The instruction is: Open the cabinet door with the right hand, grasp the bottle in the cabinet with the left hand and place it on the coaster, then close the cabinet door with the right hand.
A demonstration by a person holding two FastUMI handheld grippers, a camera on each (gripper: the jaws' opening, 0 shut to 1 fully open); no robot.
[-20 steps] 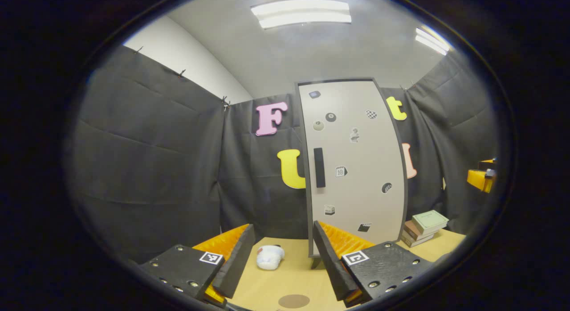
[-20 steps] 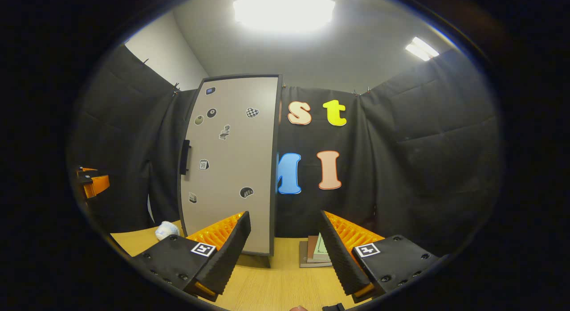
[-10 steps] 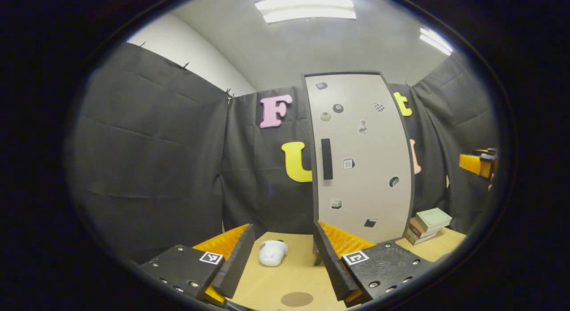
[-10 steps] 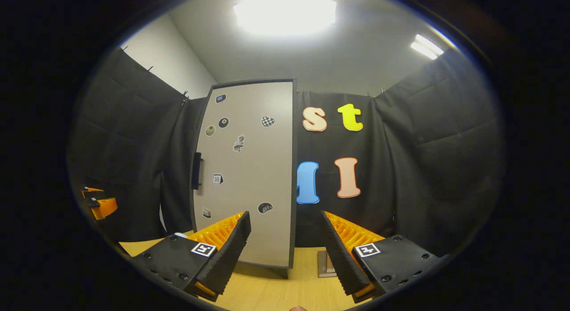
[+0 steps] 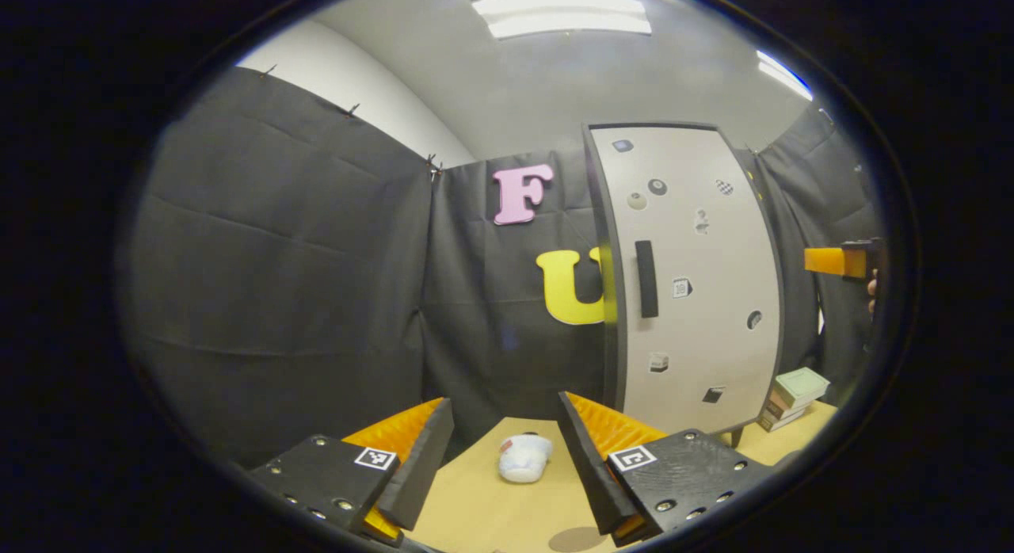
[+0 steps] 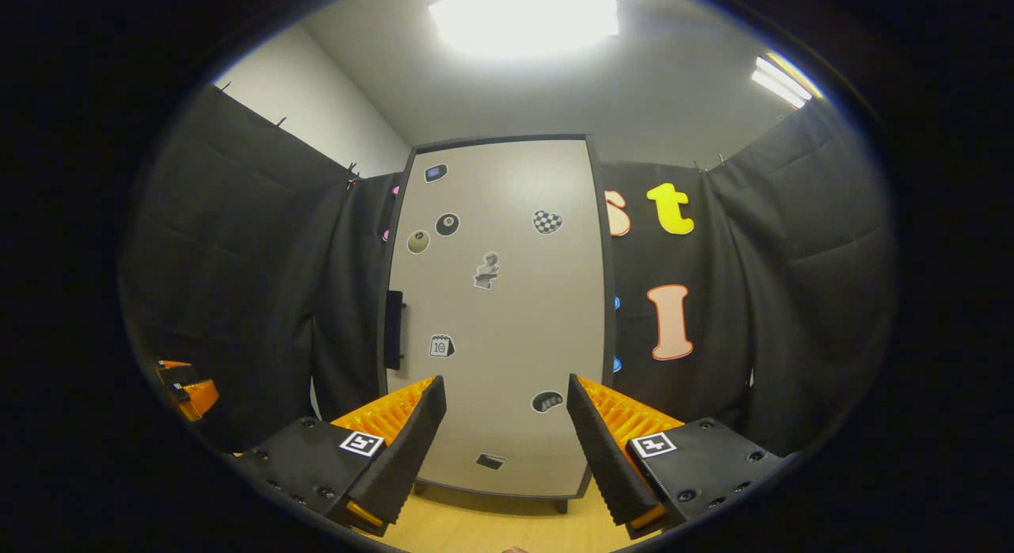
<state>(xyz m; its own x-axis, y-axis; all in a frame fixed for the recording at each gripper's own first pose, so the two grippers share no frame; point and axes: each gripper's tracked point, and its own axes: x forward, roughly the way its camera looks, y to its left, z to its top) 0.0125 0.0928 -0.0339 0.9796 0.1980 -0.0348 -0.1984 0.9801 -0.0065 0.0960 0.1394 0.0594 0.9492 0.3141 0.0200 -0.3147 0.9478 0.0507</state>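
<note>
Desk [image 5: 475, 505] under my left gripper [image 5: 505, 458], whose fingers stand apart with nothing between them; a white cup [image 5: 523, 458] lies on its side there. The coaster [image 5: 577, 539] has slid to the frame's lower edge. The cabinet [image 5: 697, 284], door shut, has shifted right. My right gripper [image 6: 507, 442], also spread and empty, now faces the cabinet door [image 6: 507, 315] squarely. The bottle is hidden.

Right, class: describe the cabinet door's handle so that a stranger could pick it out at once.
Find the tall pale cabinet standing on the wooden table. On its door, near the left edge at about mid-height, sits the handle. It is a plain dark upright bar, unlike the small picture stickers scattered around it.
</note>
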